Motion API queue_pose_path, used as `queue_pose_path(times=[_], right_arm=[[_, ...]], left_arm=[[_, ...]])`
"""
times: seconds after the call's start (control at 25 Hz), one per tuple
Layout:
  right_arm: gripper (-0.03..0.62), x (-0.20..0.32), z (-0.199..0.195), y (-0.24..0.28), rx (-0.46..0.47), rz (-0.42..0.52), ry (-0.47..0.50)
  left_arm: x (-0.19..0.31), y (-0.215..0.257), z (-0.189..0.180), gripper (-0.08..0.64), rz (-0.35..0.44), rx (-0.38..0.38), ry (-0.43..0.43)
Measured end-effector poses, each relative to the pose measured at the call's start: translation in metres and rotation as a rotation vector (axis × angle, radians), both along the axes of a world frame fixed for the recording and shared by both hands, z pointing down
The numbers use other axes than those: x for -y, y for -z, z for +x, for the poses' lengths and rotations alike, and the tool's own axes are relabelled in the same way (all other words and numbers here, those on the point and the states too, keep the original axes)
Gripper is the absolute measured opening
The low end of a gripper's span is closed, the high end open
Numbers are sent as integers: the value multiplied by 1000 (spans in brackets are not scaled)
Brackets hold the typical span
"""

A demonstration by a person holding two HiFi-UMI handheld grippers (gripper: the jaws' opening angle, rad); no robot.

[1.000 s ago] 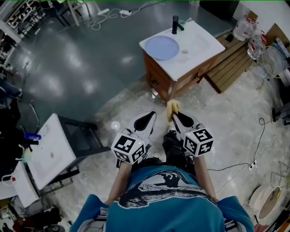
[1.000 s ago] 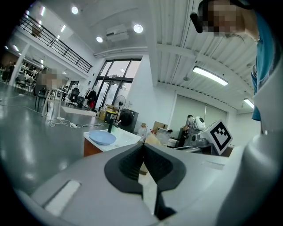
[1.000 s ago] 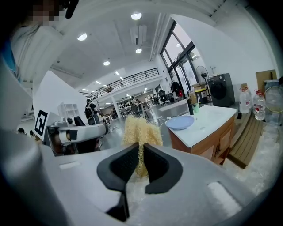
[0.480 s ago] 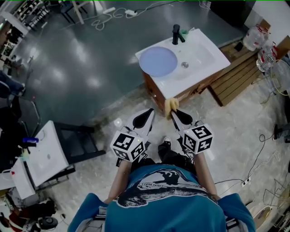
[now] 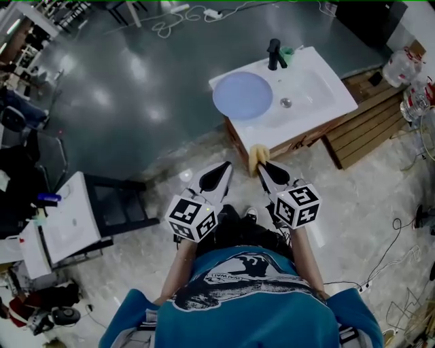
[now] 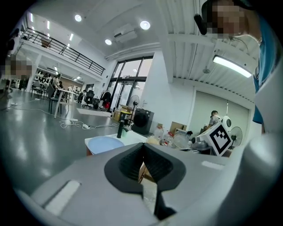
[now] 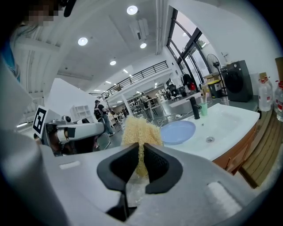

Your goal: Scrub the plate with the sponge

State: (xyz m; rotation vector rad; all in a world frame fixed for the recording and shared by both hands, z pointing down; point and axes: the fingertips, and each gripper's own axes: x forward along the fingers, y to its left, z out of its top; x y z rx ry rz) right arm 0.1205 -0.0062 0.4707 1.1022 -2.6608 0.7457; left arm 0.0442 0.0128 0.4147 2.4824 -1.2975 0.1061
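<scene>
A pale blue plate (image 5: 242, 95) lies on the left end of a white sink unit (image 5: 326, 102); it shows too in the left gripper view as the plate (image 6: 105, 143) and in the right gripper view as the plate (image 7: 177, 132). My right gripper (image 5: 259, 163) is shut on a yellow sponge (image 5: 255, 156), which sticks up between the jaws as a fibrous sponge (image 7: 140, 130). The sponge hangs just short of the unit's near edge. My left gripper (image 5: 226, 167) is beside it, shut and empty (image 6: 142, 160).
A black tap (image 5: 274, 54) and a green cup (image 5: 287, 51) stand at the back of the sink. Wooden pallets (image 5: 370, 129) lie right of the unit. A second white sink unit (image 5: 58, 228) stands at the left. Cables (image 5: 183, 17) trail on the dark floor.
The sink unit and plate have drawn a little closer to both grippers. The sponge stays clamped in the right gripper and the left stays shut.
</scene>
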Motion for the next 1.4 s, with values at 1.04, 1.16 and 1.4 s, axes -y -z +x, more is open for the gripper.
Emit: queue_pose_path(times=[1.04,1.16,1.4], right_arm=[[34,133,-38,-21,-60,-57,17],[34,159,-47,-26,-75,-72,17],[34,209,-60,-42,-131,-105,9]], left_arm=[[147,-37,-77,87,-109,-62,100],[178,-55,-90,129,-152,-43,90],[239,-113,-111,195,-309,-36,66]])
